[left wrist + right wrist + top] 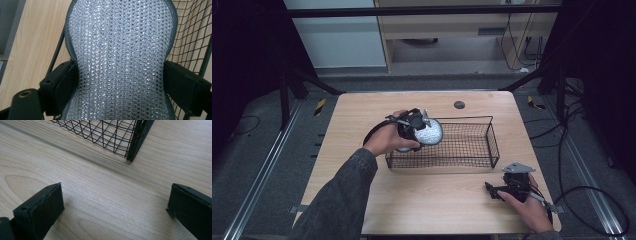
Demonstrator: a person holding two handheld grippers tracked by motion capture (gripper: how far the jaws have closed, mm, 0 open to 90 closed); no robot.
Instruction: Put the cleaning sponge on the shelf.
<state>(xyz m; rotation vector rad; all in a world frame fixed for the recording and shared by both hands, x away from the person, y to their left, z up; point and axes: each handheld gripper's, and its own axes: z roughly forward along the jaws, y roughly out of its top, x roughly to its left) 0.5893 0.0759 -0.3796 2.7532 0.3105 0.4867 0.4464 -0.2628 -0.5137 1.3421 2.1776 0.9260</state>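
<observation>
A silver, glittering mesh pad (pixel 430 132) with a dark stitched edge hangs over the left end of a black wire basket (pixel 462 119). My left gripper (pixel 421 134) is shut on it. In the left gripper view the pad (pixel 120 50) is pinched at its narrow waist between both black jaws of the left gripper (pixel 120 85), with the basket's wire wall (pixel 197 30) to the right. My right gripper (pixel 491 191) rests on the table near the front right, open. In the right gripper view the right gripper (pixel 115 210) has bare wood between its jaws, and a basket corner (pixel 132 142) lies ahead.
The light wooden table (pixel 422 200) has a round dark hole (pixel 459 105) near its far edge. Black frame bars and cables surround the table on the floor. A cable trails from the right gripper off the table's right side.
</observation>
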